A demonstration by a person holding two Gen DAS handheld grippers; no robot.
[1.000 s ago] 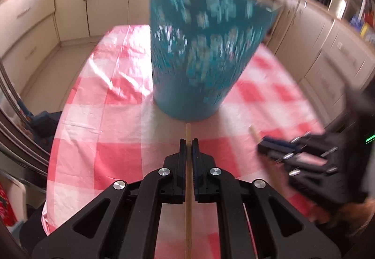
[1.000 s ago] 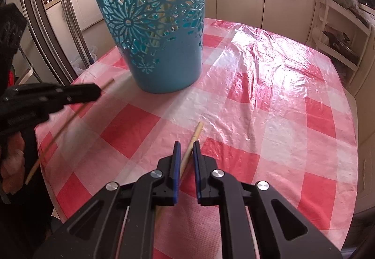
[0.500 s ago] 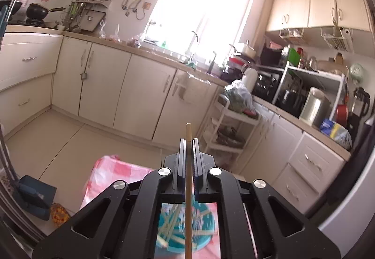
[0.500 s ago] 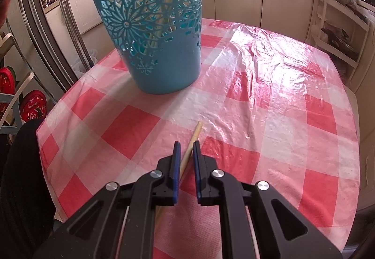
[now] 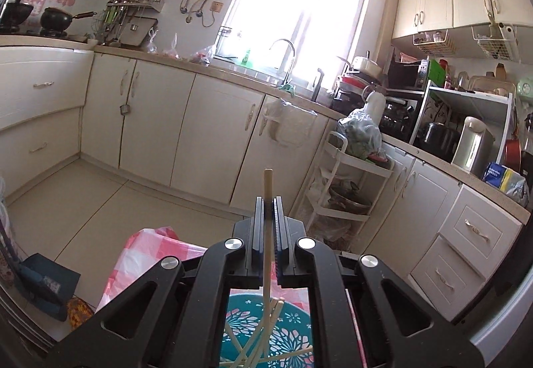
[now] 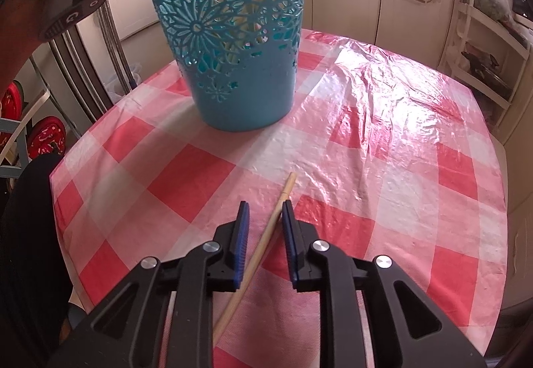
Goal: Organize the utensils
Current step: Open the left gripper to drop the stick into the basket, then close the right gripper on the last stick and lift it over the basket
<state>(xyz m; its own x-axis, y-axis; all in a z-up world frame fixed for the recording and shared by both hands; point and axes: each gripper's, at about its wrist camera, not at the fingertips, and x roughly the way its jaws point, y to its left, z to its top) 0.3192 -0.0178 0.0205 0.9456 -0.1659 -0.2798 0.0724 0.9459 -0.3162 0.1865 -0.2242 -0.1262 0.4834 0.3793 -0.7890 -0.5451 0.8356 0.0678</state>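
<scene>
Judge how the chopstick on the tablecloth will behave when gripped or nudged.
The chopstick looks thin, straight and wooden, so probably stiff and light. Its narrow, rounded shaft would likely roll or skid on the glossy tablecloth. It sits off-centre in the opening right gripper, so it may pivot when pinched.

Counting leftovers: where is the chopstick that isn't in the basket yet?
In the right wrist view, the chopstick lies on the checked tablecloth between the right gripper's opening jaws.

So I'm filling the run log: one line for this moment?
left tongs: shut on chopstick, above basket | right tongs: opening, table chopstick between
</scene>
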